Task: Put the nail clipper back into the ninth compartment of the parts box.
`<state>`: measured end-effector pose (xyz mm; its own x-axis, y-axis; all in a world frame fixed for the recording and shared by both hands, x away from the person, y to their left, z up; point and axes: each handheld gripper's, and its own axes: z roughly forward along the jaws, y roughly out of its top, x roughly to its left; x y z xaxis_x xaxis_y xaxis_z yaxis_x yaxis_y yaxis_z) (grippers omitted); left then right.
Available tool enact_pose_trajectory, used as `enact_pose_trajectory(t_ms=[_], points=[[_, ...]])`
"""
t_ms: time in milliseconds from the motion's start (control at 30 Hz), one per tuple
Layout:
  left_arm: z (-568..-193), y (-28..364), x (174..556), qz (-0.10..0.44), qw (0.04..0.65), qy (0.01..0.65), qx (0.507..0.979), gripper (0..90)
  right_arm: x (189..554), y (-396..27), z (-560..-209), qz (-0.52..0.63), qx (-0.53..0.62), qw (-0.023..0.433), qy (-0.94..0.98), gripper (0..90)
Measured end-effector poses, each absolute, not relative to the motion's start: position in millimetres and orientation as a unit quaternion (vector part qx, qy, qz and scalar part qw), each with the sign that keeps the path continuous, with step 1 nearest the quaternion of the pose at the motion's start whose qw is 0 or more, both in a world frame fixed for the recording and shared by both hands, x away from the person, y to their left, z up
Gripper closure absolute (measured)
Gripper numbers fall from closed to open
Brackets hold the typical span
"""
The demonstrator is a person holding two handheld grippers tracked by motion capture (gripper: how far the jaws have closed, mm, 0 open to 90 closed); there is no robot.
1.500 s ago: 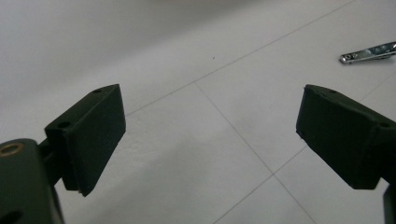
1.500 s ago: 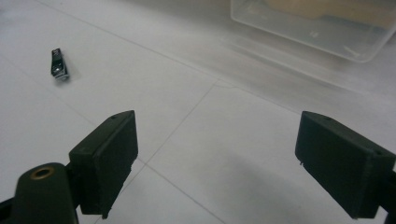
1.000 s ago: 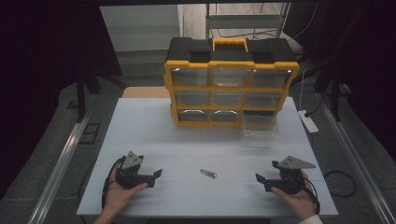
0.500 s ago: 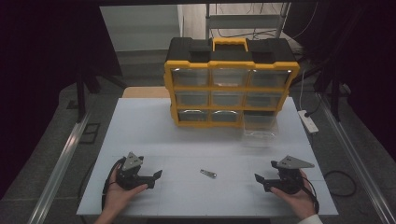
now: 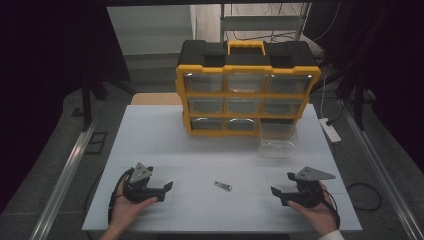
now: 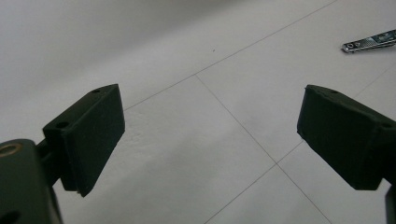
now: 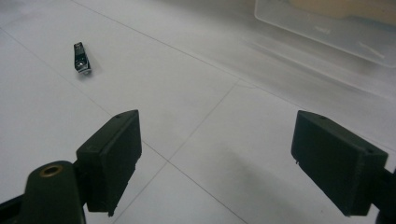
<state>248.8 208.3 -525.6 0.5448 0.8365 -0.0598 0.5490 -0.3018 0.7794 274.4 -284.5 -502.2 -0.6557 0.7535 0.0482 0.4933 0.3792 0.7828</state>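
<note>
A small metal nail clipper (image 5: 223, 186) lies flat on the white table (image 5: 165, 145), midway between my two grippers. My left gripper (image 5: 164, 191) rests near the front left edge, held by a hand, jaws wide open with nothing between them. The clipper (image 6: 369, 42) lies off to the upper right in the left gripper view. My right gripper (image 5: 278, 194) rests near the front right edge, also open and empty. In the right gripper view the clipper (image 7: 81, 59) lies far to the upper left.
A yellow and black drawer organizer (image 5: 246, 90) stands at the back of the table. One clear drawer (image 5: 278, 136) sits pulled out on the table at its lower right, also seen as the clear drawer (image 7: 327, 23). A white power strip (image 5: 331, 130) hangs off the right edge.
</note>
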Motion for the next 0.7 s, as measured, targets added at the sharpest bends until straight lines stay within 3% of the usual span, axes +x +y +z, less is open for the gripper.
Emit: enact_pose_trajectory(t_ms=[700], points=[[-523,205,252,0.189,0.395,0.435,0.787,8.5,285,-245,-468,0.413,0.337,0.143,0.834,18.5]])
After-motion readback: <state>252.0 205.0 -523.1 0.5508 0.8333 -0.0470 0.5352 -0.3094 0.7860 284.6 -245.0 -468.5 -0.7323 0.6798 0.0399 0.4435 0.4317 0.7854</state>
